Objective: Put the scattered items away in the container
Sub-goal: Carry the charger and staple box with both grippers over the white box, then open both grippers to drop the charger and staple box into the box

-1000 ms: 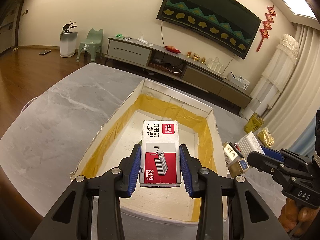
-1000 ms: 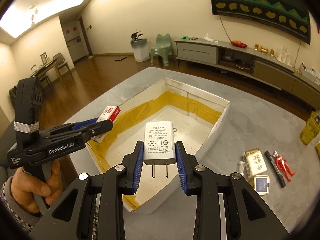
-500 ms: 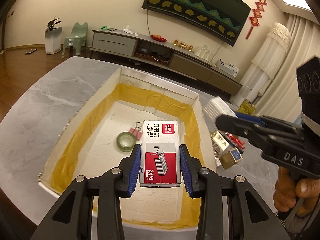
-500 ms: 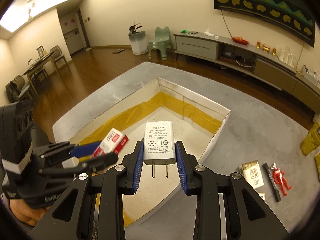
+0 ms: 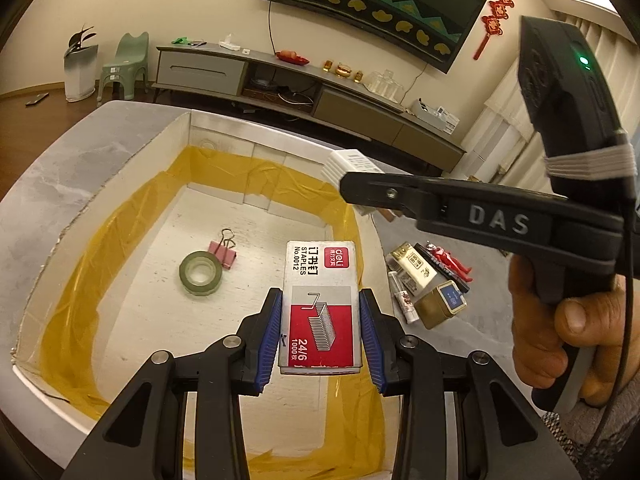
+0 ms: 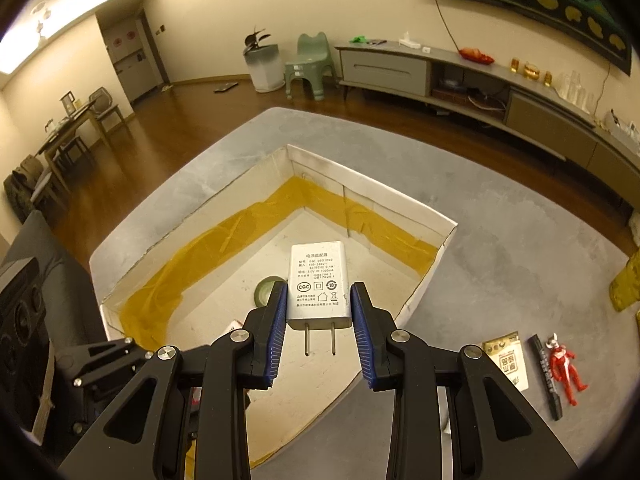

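My left gripper point(image 5: 320, 312) is shut on a red and white staples box point(image 5: 320, 304), held over the near right part of the white box point(image 5: 180, 136) lined with yellow tape. On the box floor lie a green tape roll point(image 5: 200, 273) and a pink binder clip point(image 5: 224, 252). My right gripper point(image 6: 319, 306) is shut on a white charger plug point(image 6: 319, 284), prongs toward the camera, above the same white box point(image 6: 400, 204). The tape roll point(image 6: 264, 290) shows partly behind the fingers. In the left wrist view the right gripper point(image 5: 352, 184) crosses over the box's right wall with the charger point(image 5: 352, 168).
On the grey table point(image 6: 500, 248) right of the box lie a red toy figure point(image 6: 564, 368), a black strip point(image 6: 546, 376), a yellow-white packet point(image 6: 506, 360), and a small gold tin point(image 5: 440, 306) with a tube point(image 5: 402, 298). A hand point(image 5: 560, 328) grips the right tool.
Both grippers have moved in over the box, each still holding its item. The tape roll and binder clip have come into view on the box floor.
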Tool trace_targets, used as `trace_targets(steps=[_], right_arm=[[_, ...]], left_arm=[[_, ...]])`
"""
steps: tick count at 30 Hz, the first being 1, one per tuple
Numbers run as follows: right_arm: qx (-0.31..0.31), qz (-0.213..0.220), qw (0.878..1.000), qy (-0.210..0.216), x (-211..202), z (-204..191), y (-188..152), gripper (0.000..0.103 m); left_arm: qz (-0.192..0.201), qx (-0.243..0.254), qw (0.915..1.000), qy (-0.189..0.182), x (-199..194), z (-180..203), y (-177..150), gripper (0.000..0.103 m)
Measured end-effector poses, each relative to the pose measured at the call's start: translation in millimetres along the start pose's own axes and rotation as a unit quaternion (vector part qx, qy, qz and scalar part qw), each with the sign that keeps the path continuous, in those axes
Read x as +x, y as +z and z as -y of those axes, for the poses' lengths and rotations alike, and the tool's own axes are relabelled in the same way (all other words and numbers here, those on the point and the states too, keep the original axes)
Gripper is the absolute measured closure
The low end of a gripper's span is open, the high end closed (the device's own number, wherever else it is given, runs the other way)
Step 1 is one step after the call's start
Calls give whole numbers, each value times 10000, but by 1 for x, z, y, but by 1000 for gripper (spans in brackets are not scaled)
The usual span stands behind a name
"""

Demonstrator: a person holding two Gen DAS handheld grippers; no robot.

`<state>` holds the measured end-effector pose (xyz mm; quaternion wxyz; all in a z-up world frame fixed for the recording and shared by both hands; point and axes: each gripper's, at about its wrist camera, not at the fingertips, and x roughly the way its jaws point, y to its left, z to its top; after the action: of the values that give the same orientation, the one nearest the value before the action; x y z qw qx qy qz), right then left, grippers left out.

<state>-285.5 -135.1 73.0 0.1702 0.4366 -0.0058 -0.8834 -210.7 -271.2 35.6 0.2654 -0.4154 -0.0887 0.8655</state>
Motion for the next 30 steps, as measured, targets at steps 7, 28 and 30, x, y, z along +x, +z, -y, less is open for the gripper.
trace_targets(steps=[7, 28, 30], right_arm=[[260, -252, 9991, 204, 20, 16, 10, 70], [76, -724, 9973, -139, 68, 28, 21, 70], [-41, -737, 9969, -260, 71, 27, 22, 70]], left_arm=[[-111, -76, 9999, -86, 10, 3, 0, 64], [-357, -305, 9989, -72, 34, -5, -6, 64], [-368, -334, 9988, -48, 35, -6, -5, 64]])
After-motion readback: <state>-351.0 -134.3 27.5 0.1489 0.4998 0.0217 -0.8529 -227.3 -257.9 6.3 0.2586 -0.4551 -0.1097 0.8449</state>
